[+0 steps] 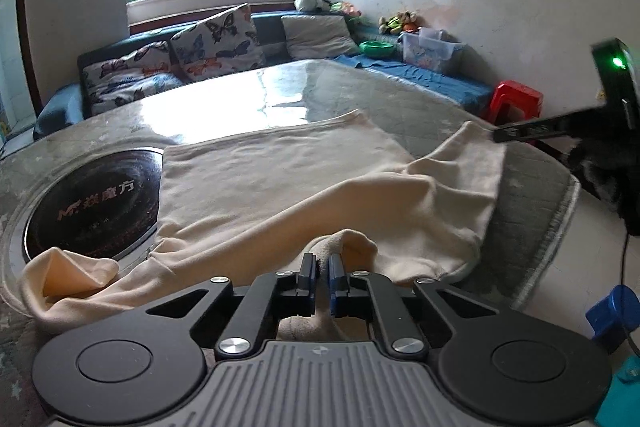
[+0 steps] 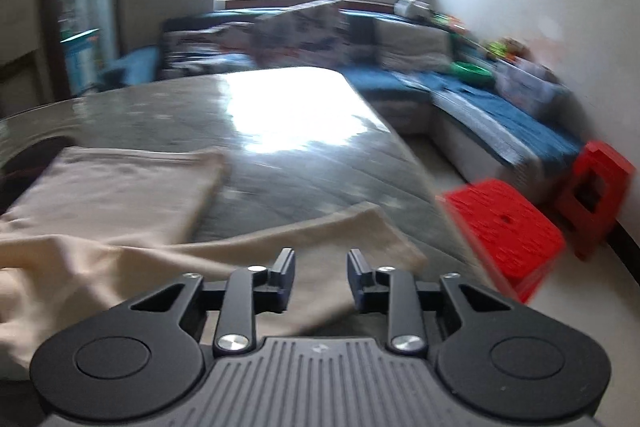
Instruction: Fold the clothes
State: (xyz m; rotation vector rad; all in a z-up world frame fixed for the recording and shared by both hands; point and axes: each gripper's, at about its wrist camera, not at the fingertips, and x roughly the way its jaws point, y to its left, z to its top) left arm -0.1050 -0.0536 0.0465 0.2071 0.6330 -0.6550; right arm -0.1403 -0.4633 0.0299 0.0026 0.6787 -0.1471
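Two tongs work one cream garment [image 1: 280,179] spread across the glass tabletop [image 1: 240,99], its far half flat and its near half bunched beside the round black burner [image 1: 92,203]. My left tongs [image 1: 322,277] pinch a raised fold of cloth at the near edge, I judge to carry it over. My right tongs [image 2: 320,275] hang parted and empty above a sleeve [image 2: 340,239], seemingly lining up a grip.

Right claw [image 2: 320,277] gapes above beige garment [image 2: 120,227]; red stools [image 2: 516,227] beside table [image 2: 300,155].
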